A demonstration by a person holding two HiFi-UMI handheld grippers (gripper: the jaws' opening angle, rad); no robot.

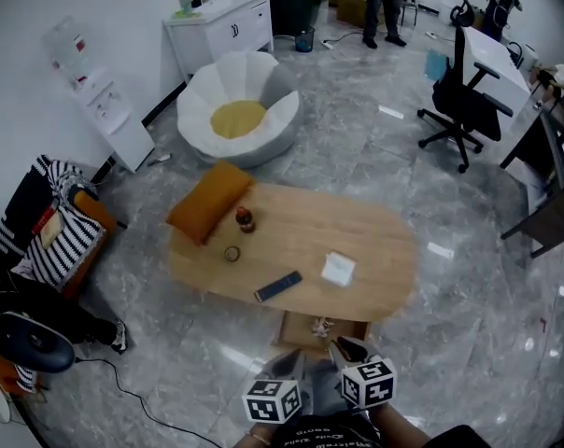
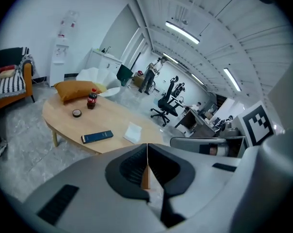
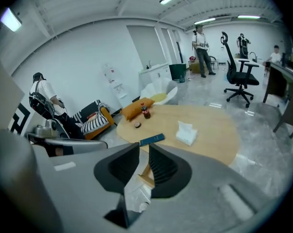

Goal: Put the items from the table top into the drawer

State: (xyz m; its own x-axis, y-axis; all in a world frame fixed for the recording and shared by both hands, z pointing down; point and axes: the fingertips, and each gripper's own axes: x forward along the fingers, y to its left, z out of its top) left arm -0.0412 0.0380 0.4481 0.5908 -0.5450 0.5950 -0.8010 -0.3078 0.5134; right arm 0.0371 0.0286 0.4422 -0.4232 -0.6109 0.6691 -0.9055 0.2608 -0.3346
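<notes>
On the oval wooden table point(image 1: 375, 241) lie an orange cushion point(image 1: 210, 201), a cola bottle point(image 1: 245, 219), a tape roll point(image 1: 232, 253), a flat blue box point(image 1: 278, 287) and a white tissue pack point(image 1: 338, 269). Under the table's near edge a wooden drawer point(image 1: 301, 336) stands open with a small white thing point(image 1: 321, 325) inside. My left gripper point(image 1: 284, 367) hangs above the floor in front of the drawer, its jaws shut and empty point(image 2: 147, 149). Beside it, my right gripper point(image 1: 345, 348) is over the drawer's front, its jaws a narrow gap apart with nothing between them point(image 3: 144, 148).
A white petal-shaped beanbag point(image 1: 237, 110) sits beyond the table. An armchair with a striped throw point(image 1: 49, 236) stands at the left, and a black office chair point(image 1: 464, 96) and desks at the far right. A person point(image 1: 383, 7) stands at the back. A cable point(image 1: 123, 390) crosses the near floor.
</notes>
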